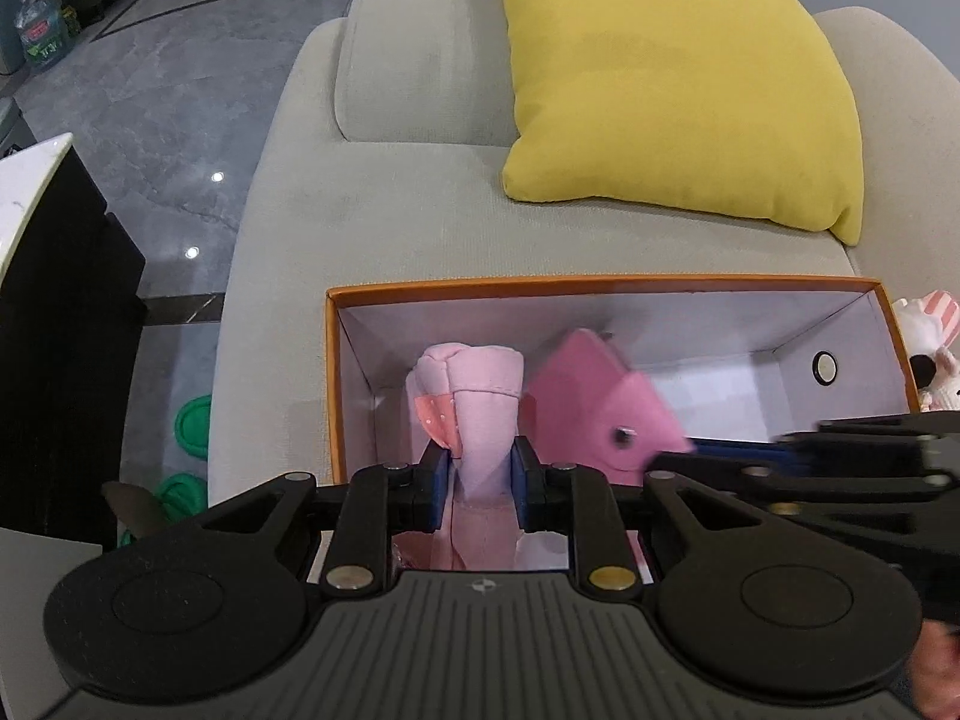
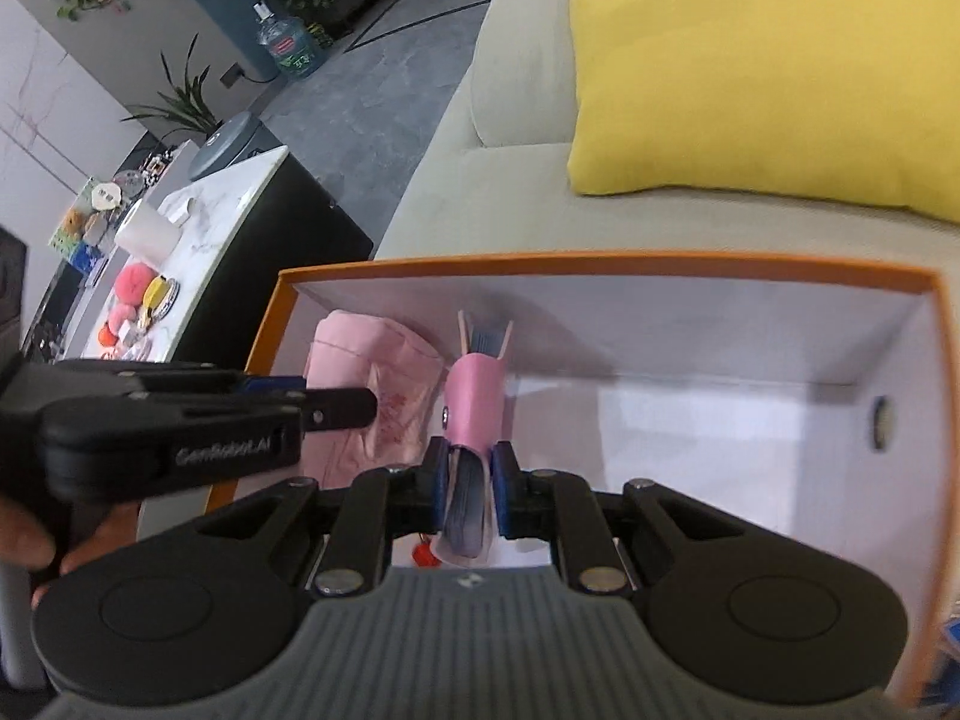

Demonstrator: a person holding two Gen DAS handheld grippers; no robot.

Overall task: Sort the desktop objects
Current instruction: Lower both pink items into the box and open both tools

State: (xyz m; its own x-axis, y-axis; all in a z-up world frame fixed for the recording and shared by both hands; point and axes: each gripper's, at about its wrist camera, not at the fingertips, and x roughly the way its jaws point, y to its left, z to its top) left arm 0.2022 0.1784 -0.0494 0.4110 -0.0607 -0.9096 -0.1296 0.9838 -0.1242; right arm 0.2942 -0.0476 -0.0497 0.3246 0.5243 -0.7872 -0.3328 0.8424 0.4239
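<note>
An orange box (image 1: pixel 600 286) with a white inside stands on a beige sofa; it also shows in the right wrist view (image 2: pixel 600 261). My left gripper (image 1: pixel 480 480) is shut on a pink cloth bundle (image 1: pixel 474 396) and holds it inside the box at its left end; the bundle shows in the right wrist view (image 2: pixel 372 372). My right gripper (image 2: pixel 469 474) is shut on a pink snap-button wallet (image 2: pixel 477 390) with dark inner pages, held inside the box beside the bundle. The wallet shows in the left wrist view (image 1: pixel 600 396), with the right gripper (image 1: pixel 810 468) coming in from the right.
A yellow cushion (image 1: pixel 678 78) lies on the sofa behind the box. A plush toy (image 1: pixel 930 348) sits right of the box. A white-topped black table (image 2: pixel 198 228) with small items stands to the left. Green objects (image 1: pixel 192 426) lie on the grey floor.
</note>
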